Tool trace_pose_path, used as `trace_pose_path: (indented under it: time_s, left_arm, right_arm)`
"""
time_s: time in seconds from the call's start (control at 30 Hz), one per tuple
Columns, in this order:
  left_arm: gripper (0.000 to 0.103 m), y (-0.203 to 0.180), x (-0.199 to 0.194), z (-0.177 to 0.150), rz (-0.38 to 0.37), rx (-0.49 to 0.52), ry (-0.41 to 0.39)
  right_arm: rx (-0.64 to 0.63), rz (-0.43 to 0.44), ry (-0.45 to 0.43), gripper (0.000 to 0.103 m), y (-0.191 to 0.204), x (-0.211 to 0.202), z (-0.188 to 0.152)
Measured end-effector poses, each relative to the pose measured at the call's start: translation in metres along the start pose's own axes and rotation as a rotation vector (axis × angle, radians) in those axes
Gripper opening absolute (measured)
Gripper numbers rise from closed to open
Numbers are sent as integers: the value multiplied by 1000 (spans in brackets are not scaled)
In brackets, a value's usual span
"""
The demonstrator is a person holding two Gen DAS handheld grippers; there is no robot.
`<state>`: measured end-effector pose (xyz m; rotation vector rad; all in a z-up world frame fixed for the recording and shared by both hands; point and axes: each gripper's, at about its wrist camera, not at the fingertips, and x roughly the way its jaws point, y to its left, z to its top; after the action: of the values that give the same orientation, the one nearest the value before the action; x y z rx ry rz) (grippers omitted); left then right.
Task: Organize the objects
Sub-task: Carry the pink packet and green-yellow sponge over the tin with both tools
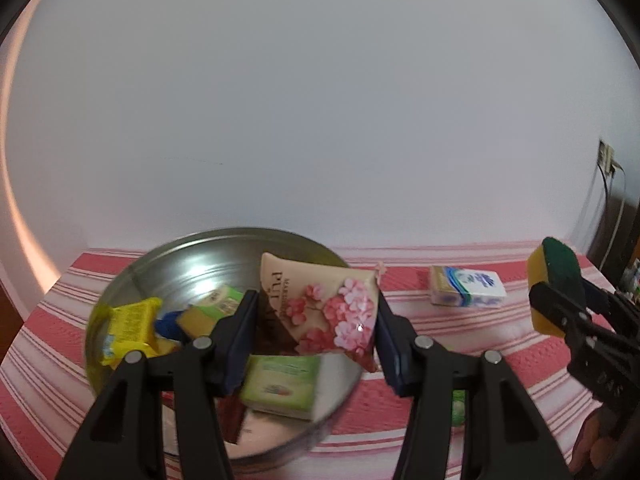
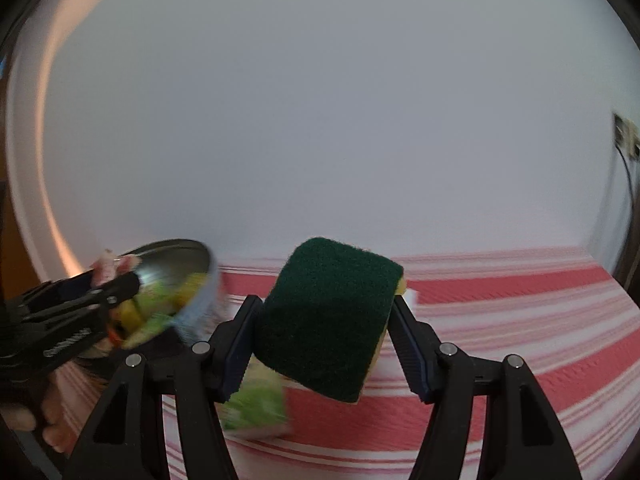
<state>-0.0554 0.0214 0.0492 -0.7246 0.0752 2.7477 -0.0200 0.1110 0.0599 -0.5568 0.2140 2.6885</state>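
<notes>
My left gripper (image 1: 316, 320) is shut on a beige pouch with pink flowers (image 1: 340, 308), held tilted above a round metal bowl (image 1: 192, 268). In the bowl lie a yellow packet (image 1: 130, 328), a green box (image 1: 284, 380) and other small packs. My right gripper (image 2: 326, 308) is shut on a yellow sponge with a dark green scouring face (image 2: 332, 280), lifted off the table. In the left wrist view that sponge (image 1: 554, 268) is at the far right. In the right wrist view the bowl (image 2: 176, 256) and the left gripper (image 2: 112, 284) are blurred at the left.
A red and white striped cloth (image 2: 500, 320) covers the table. A white and blue tissue pack (image 1: 466, 290) lies on it right of the bowl. A blurred green packet (image 2: 256, 404) lies near the front. A white wall stands behind, with a socket and cable (image 1: 606, 158) at the right.
</notes>
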Motion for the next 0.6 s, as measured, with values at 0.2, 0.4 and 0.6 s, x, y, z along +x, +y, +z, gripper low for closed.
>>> trace_pose_path:
  time_s: [0.2,0.4,0.6]
  left_arm:
    - [54,36,2,6,36,-61,-2]
    - [54,68,9,7,83,-133,21]
    - [54,94,17,6,136,-206,55]
  right_arm:
    - [-77,67,-24,66,52,6,16]
    - [-130,108,-21,66,93,22,28]
    - [-170,139,-10,66,125,45,46]
